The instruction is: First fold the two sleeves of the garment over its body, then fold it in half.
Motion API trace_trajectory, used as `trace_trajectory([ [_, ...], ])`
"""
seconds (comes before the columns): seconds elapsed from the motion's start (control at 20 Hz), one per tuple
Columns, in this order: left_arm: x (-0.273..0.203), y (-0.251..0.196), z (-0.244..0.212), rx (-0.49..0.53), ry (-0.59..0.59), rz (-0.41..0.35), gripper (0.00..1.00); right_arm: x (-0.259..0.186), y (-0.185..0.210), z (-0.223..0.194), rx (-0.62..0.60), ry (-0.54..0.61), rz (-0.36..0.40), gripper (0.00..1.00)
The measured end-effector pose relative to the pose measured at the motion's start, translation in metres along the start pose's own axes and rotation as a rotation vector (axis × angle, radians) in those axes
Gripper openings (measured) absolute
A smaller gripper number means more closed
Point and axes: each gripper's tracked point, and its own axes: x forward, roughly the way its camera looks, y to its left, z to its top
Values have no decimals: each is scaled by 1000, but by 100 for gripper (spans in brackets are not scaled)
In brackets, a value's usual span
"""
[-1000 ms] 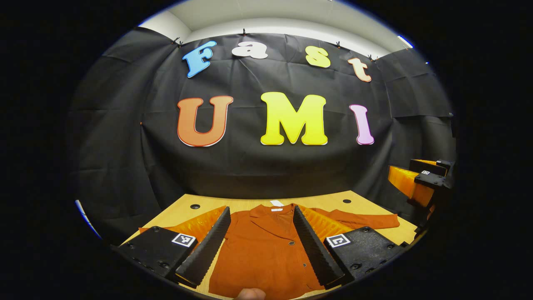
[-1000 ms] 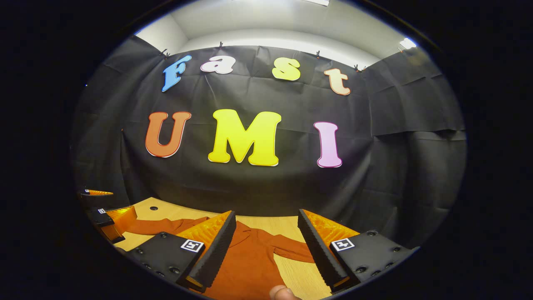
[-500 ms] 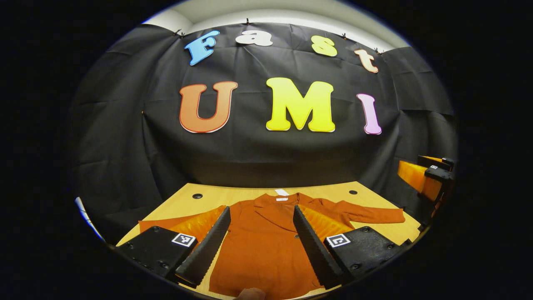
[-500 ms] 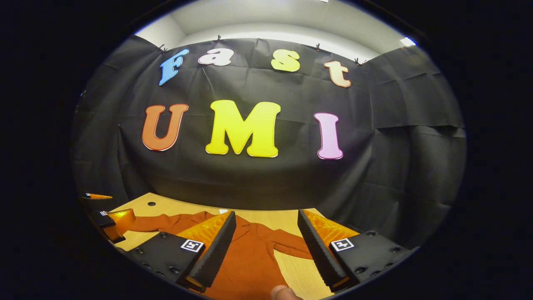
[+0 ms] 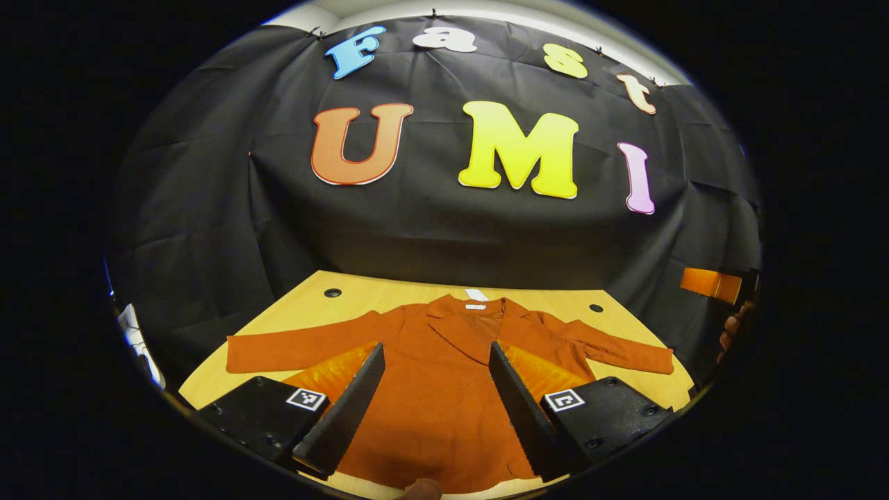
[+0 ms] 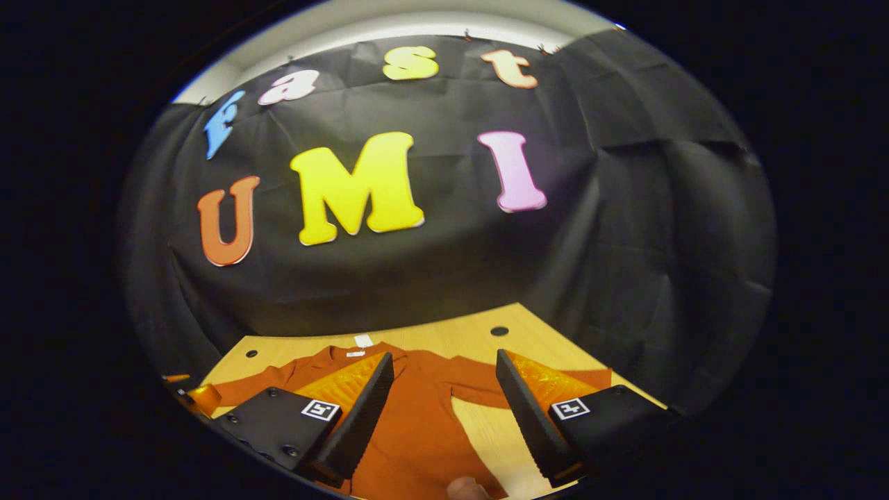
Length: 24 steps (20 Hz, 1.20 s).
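A rust-orange jacket lies flat and face up on the wooden table, collar at the far side. Its left sleeve and right sleeve are spread out to the sides. My left gripper hangs open above the jacket's body, nothing between its fingers. In the right gripper view the jacket and one sleeve lie below my right gripper, which is open and holds nothing. Its right finger hides part of that sleeve.
The right gripper and the hand holding it show at the far right edge of the left gripper view. The left gripper shows low at the left of the right gripper view. Small round holes mark the table's far corners. Black cloth walls stand behind.
Both views have tipped downward, showing more table and both sleeves. The right gripper view has also rolled and swung sideways. The jacket has not moved and both grippers stay open.
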Motion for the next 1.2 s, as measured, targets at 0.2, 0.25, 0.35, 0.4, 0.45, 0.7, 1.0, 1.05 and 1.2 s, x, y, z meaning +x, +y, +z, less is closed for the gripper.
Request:
trace_trajectory([
  [0.2,2,-13,-12,-56,54,8,98,40,-54,-20,15,120,-66,95],
  [0.25,3,-17,-16,-68,71,6,98,49,-69,-21,-2,128,-85,95],
  [0.35,3,-30,-28,-91,112,-21,97,65,-100,-23,-15,152,-112,96],
  [0.4,1,-38,-33,-108,128,-41,97,75,-115,-23,-16,166,-124,96],
  [0.45,-1,-54,-39,-137,164,-97,96,84,-130,-22,-13,181,-130,96],
  [0.7,-8,-58,-69,-108,270,-20,96,131,-193,-40,13,348,-114,97],
  [1.0,-25,-45,-77,-68,293,110,96,176,-253,-88,200,637,-131,97],
  [1.05,-28,-44,-81,-61,309,127,96,180,-262,-94,264,683,-147,94],
  [1.2,-32,-45,-85,-61,328,149,96,192,-296,-102,358,763,-211,96],
])
